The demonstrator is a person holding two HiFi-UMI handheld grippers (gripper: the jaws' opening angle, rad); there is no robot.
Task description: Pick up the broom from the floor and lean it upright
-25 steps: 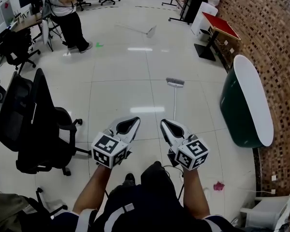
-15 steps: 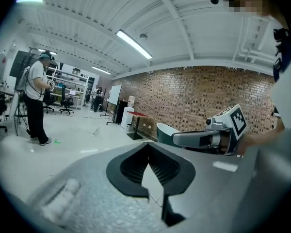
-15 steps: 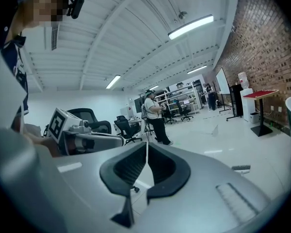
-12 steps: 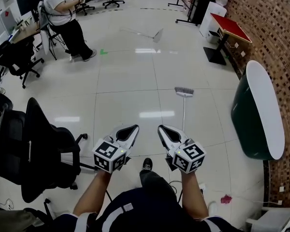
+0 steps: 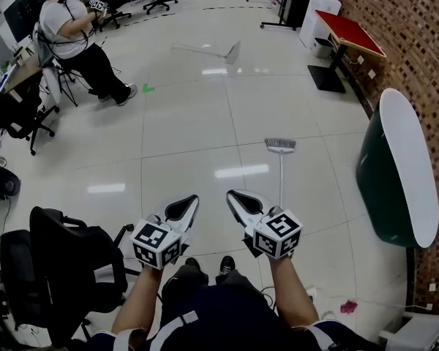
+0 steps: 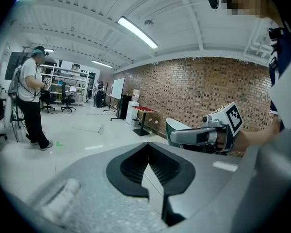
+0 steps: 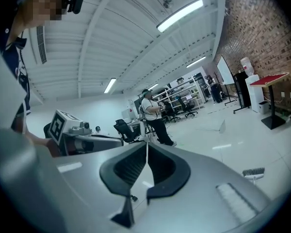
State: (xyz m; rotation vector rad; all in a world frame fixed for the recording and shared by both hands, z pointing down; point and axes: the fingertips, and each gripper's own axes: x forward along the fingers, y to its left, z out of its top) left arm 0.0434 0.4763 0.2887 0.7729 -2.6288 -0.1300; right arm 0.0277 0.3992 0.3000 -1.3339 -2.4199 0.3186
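Forward with the person go both grippers, and the black office chair now sits at the near left corner of the head view. The left gripper and right gripper are each pressed together on nothing. The broom lies flat on the white floor just beyond the right gripper, bristles at the far end, left of a dark green unit
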